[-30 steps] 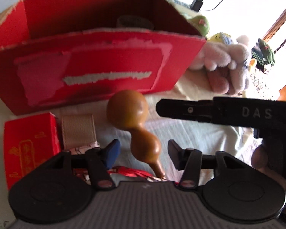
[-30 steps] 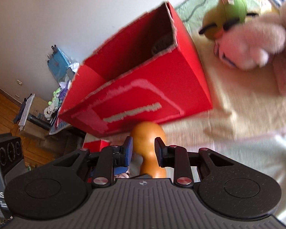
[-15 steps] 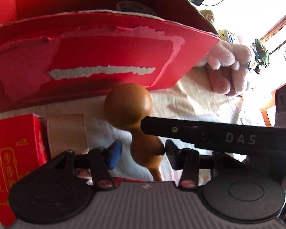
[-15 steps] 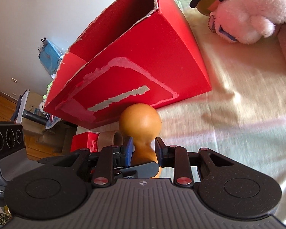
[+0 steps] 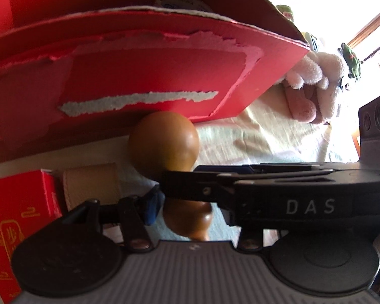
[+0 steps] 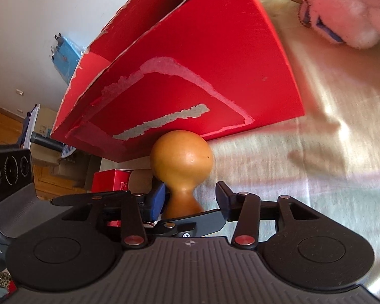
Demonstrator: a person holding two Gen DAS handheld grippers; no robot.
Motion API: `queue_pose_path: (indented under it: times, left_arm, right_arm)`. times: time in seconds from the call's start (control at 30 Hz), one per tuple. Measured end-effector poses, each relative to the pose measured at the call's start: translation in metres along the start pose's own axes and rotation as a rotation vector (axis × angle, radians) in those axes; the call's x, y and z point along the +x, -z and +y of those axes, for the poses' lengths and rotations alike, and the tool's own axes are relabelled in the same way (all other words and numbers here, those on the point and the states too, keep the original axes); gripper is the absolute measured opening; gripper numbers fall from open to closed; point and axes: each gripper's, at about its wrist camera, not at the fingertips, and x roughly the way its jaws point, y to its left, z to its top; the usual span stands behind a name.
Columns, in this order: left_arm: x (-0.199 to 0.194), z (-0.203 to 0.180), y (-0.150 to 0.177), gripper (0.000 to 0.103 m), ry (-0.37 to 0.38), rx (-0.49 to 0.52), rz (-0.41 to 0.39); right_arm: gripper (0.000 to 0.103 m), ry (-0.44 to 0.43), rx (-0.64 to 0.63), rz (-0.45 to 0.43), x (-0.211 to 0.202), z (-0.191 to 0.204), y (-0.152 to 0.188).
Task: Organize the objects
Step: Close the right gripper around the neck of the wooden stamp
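I had the gourd (image 6: 181, 157) between my right gripper (image 6: 190, 198)'s wide-apart fingers, left gripper (image 5: 190, 202) apparently holding its neck; next, lift into the red box (image 6: 215, 50).

The gourd (image 6: 181, 157) at centre frame is a glossy orange-brown, and the big box (image 6: 210, 58) behind it is bright red with pale torn strips and a grey streak on its front. At lower left, a small box (image 5: 15, 228) is red with gold markings beside a beige roll (image 5: 91, 187). The cloth (image 6: 329, 157) underneath is cream, the plush toy (image 6: 347, 12) at upper right is pinkish white, and each tool (image 6: 190, 197) (image 5: 187, 210) is black with one blue pad.
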Motion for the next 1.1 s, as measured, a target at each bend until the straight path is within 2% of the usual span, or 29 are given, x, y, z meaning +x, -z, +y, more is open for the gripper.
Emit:
queue_pose_path:
  times: [0.13,0.3,0.37,0.4,1.1]
  left_arm:
    - [0.000,-0.003,0.000,0.040,-0.038,0.029,-0.001]
    - [-0.001,-0.002,0.000,0.038,-0.048,0.021,0.005]
    - [-0.002,-0.005,0.001,0.036,-0.067,0.032,0.012]
    - [-0.002,-0.008,0.002,0.036,-0.079,0.041,0.013]
    - [0.000,-0.050,0.025,0.036,-0.144,0.114,0.030]
  right_arm:
    - [0.051,-0.013,-0.008,0.006,0.002,0.000,0.002]
    - [0.049,-0.028,-0.009,0.007,0.000,-0.005,0.005]
    - [0.034,-0.050,-0.025,0.009,-0.002,-0.003,0.006]
    - [0.032,-0.049,-0.029,0.010,-0.003,-0.002,0.007]
    - [0.030,-0.028,0.015,0.004,-0.019,-0.002,0.024]
